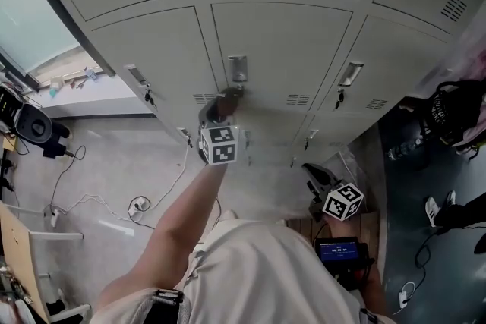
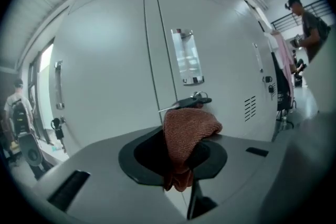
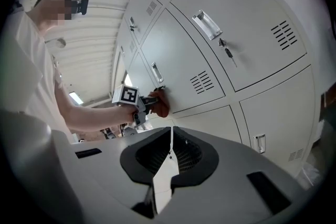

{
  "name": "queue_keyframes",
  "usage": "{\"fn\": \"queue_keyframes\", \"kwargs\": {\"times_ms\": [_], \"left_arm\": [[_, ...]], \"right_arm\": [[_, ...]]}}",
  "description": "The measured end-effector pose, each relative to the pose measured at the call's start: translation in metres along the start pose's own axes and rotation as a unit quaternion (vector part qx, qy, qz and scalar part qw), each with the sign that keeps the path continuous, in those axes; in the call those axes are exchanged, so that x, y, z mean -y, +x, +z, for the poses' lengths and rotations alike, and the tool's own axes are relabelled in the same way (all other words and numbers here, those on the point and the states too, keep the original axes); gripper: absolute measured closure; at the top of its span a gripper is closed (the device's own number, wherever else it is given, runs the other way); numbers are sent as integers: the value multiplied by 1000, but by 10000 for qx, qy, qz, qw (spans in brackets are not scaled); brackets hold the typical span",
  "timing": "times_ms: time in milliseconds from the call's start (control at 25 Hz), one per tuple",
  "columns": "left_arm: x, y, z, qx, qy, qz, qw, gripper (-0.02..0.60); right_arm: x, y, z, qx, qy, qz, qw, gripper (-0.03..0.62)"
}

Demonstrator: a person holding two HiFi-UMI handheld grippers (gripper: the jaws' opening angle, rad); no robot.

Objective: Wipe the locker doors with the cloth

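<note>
1. Head view has the left claw (image 1: 219, 111) stretched up to the middle locker door (image 1: 281, 49), just under its handle plate (image 1: 238, 69). What it carries shows there only as a dark clump.
2. Left gripper view settles that. The jaws are clamped on a rust-brown cloth (image 2: 188, 131) bunched over their tips, with the key (image 2: 191, 102) in the lock just beyond it.
3. Right gripper view gives the side-on look the others lack: the cloth appears pressed against the door beside the lock.
4. That view also shows the right claw (image 3: 169, 157) with its jaws together and nothing between them. The head view places it low and well apart from the lockers.
5. Judged from this, the wiping of this door is under way around the lock.
6. The next move calls for steady pressure and a sweep across the flat panel. The cloth should steer round the key so it does not snag.
</note>
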State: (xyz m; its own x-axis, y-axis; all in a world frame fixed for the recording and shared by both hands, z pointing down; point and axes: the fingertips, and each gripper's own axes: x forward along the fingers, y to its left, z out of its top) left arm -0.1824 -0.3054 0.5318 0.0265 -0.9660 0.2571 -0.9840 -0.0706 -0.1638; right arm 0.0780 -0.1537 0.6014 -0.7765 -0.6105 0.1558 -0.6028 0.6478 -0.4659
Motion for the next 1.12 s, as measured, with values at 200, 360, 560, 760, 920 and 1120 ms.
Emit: {"fn": "queue_keyframes", "kwargs": {"times_ms": [200, 360, 560, 760, 920, 1120], "left_arm": [[-20, -1, 0, 148, -84, 291, 9994, 503], [15, 16, -25, -118, -412, 243, 9988, 503], [102, 26, -6, 45, -192, -660, 9976, 503], [195, 31, 18, 192, 333, -1636, 9858, 503], [269, 39, 28, 92, 874, -2582, 9621, 503], [265, 47, -2, -329, 840, -2454, 9652, 503]], "right_arm": [[9, -11, -6, 50, 126, -186, 9997, 571], [12, -21, -9, 76, 168, -329, 9993, 571], [21, -36, -5, 161, 154, -519, 9984, 571], [25, -51, -2, 291, 173, -654, 9973, 571], [27, -62, -5, 312, 222, -738, 9965, 571], [27, -69, -7, 308, 230, -782, 9962, 571]]}}
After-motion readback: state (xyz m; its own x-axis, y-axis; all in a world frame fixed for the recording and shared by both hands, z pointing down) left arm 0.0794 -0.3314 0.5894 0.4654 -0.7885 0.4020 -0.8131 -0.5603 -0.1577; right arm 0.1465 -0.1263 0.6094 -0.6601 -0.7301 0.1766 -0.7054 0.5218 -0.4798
